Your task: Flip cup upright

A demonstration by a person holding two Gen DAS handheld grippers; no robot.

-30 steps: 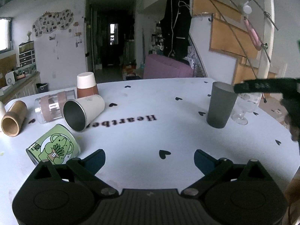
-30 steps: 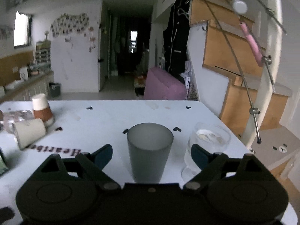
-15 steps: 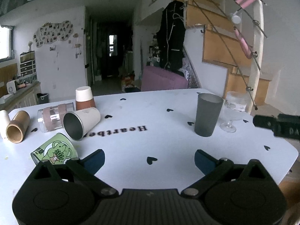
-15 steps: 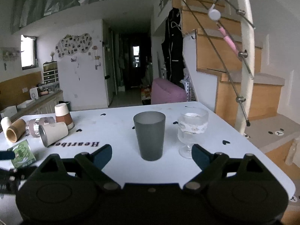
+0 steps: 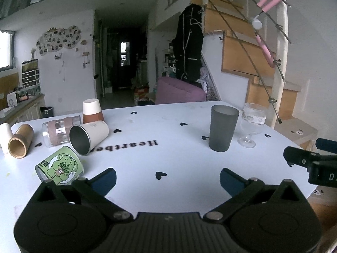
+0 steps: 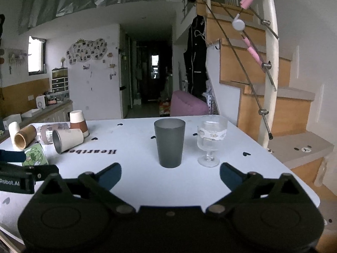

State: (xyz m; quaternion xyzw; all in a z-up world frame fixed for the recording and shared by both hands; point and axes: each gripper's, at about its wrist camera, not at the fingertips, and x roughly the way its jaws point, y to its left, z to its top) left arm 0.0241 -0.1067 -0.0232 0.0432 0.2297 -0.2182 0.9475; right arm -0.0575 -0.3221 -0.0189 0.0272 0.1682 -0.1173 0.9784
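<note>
Left gripper (image 5: pixel 167 178) is hanging wide open over the table (image 5: pixel 179 147), gripping nothing; right gripper (image 6: pixel 170 176) is likewise spread wide and empty. Left view alone is showing the green cartoon cup (image 5: pixel 60 166) lying fully exposed just beside its left finger; in the right view the left gripper is partly covering it. Grey cup (image 6: pixel 169 143) is standing upright mid-table, wine glass (image 6: pixel 211 140) just beside it. Farther left, a cream cup (image 5: pixel 89 133) is lying on its side.
</note>
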